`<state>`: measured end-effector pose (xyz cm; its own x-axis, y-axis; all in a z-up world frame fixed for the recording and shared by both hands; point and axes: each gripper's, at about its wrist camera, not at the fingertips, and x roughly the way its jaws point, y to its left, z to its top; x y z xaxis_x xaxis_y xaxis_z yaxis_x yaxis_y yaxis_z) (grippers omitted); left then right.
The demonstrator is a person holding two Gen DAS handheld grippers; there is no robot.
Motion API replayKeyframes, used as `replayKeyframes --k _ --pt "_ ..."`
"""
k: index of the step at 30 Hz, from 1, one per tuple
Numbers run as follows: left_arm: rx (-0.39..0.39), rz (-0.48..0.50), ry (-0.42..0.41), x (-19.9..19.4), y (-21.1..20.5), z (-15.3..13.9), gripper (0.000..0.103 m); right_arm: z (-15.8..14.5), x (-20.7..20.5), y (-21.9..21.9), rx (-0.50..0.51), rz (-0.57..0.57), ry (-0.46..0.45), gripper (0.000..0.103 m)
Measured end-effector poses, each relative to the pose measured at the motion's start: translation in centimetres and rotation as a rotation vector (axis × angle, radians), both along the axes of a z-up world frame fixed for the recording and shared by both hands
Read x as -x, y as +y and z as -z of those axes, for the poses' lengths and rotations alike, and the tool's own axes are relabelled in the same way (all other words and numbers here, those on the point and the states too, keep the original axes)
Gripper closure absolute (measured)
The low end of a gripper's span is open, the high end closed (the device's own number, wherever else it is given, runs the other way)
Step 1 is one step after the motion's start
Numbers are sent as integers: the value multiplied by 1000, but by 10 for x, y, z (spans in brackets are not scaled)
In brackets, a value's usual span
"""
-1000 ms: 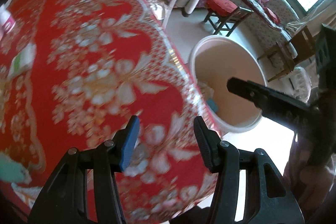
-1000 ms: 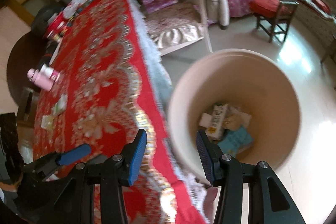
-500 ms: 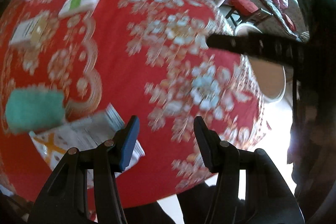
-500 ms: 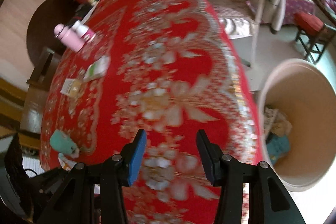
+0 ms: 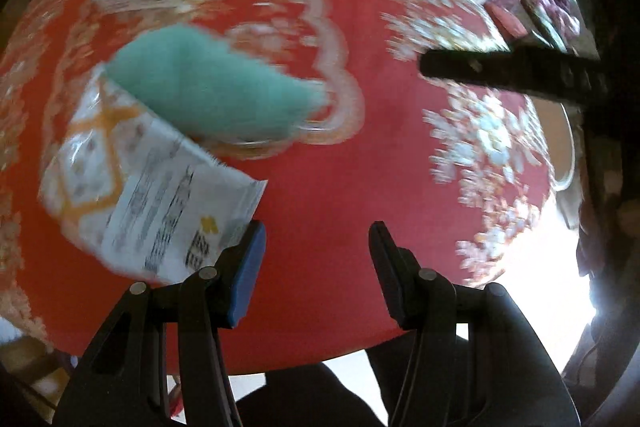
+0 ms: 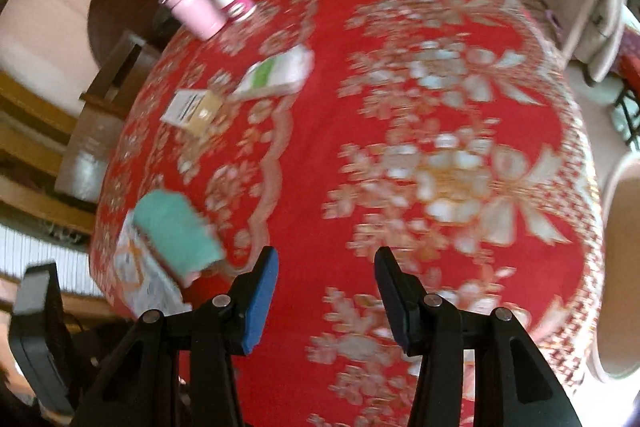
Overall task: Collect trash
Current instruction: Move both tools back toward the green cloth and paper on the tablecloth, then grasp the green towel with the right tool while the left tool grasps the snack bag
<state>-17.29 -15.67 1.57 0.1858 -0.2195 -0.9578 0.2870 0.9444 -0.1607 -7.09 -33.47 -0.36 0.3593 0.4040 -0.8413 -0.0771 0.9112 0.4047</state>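
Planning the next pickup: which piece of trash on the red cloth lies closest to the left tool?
The white printed wrapper, partly under the teal packet; its corner nearly meets the left tool. The two cartons lie farther off.

Trash on red floral tabletop (image 6: 400, 75), all blurred. Near left corner: white printed wrapper w/ orange pattern (image 5: 152, 195), lying flat; teal soft lump (image 5: 208, 83) sits on its far edge. Farther back: small white/tan carton (image 6: 192, 111) on its side, then white pack w/ green stripe (image 6: 280, 75) flat just beyond, right of it. Beige bin (image 6: 624, 267) off tabletop's right edge, only its rim in view.
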Motion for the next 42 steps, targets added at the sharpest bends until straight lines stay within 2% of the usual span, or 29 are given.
replayKeyframes --k 8,10,14,19,21,24,28,32,37,42 --pt "23 -175 -6 -11 76 -8 51 0 -12 55 -36 -140 -9 52" --pt "41 -193 -5 -7 87 -13 51 -3 -14 72 -48 -189 -24 46" --pt "89 -218 -11 -4 100 -26 51 -9 -16 106 -47 -291 -61 43" --pt "163 -261 -35 1 120 -46 51 -7 -22 148 35 -402 -108 41" --pt "184 -299 -51 0 128 -50 50 0 -27 166 61 -444 -100 39" --pt "195 -368 -72 -4 143 -50 47 12 -37 178 104 -445 -88 40" --pt "216 -453 -101 -14 157 -47 42 18 -44 174 44 -416 -80 64" --pt "215 -495 -116 -30 160 -33 39 8 -44 155 49 -335 -122 65" --pt "229 -468 -102 -48 147 -17 39 3 -48 119 50 -212 -109 65" --pt "211 -445 -82 -65 131 -2 39 6 -46 97 36 -171 -75 63"
